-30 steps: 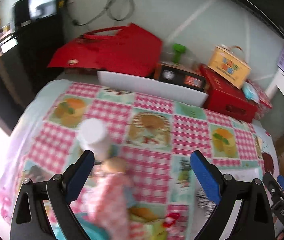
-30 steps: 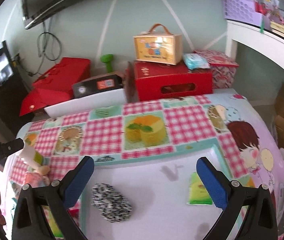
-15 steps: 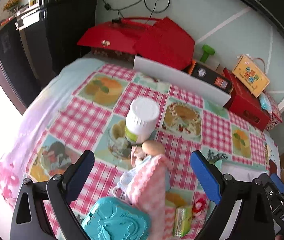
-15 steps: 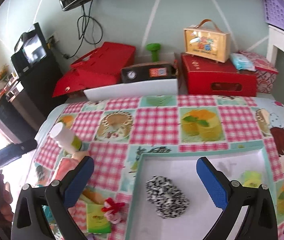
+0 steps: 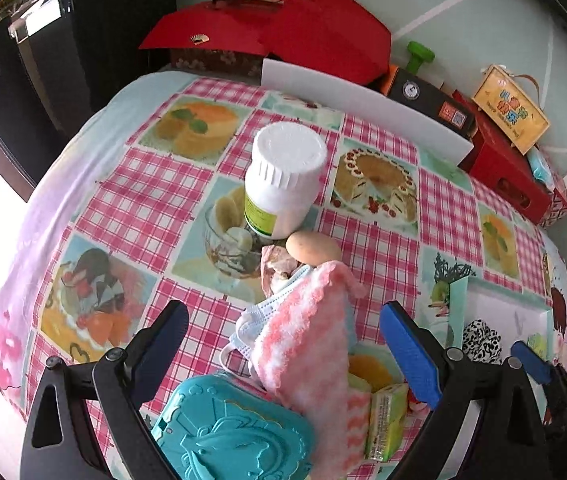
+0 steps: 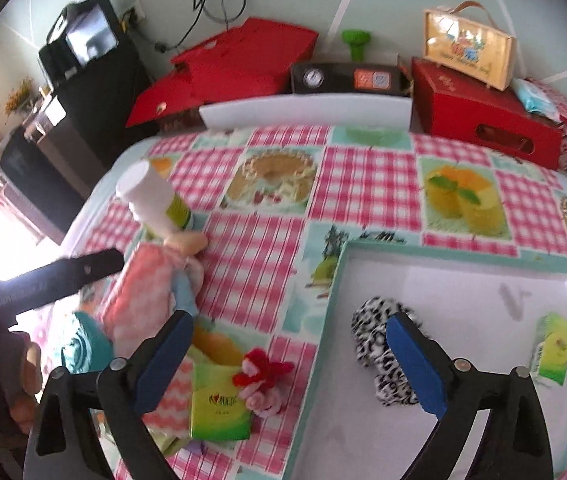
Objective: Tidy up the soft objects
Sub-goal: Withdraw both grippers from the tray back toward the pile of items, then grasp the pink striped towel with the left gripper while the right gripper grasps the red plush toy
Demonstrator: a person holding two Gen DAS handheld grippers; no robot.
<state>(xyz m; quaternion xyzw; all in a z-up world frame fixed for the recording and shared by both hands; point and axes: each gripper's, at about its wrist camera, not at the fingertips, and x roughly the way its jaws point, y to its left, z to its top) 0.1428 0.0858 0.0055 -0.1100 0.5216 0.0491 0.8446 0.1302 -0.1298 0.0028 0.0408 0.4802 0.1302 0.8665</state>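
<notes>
Left tongs (image 5: 281, 344) spread wide, empty, above pink knitted cloth (image 5: 307, 344) on the bench. Right tongs (image 6: 289, 360) spread wide, empty; leopard-print scrunchie (image 6: 379, 356) in white tray (image 6: 463, 292), 3 o'clock.

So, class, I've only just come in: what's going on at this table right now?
A person holds two grippers over a checked tablecloth, sorting soft things. Both grippers are open and empty. The left gripper hovers over a pile with a pink knitted cloth and a face mask. The right gripper hangs by the white tray, which holds a black-and-white scrunchie and a green packet.
</notes>
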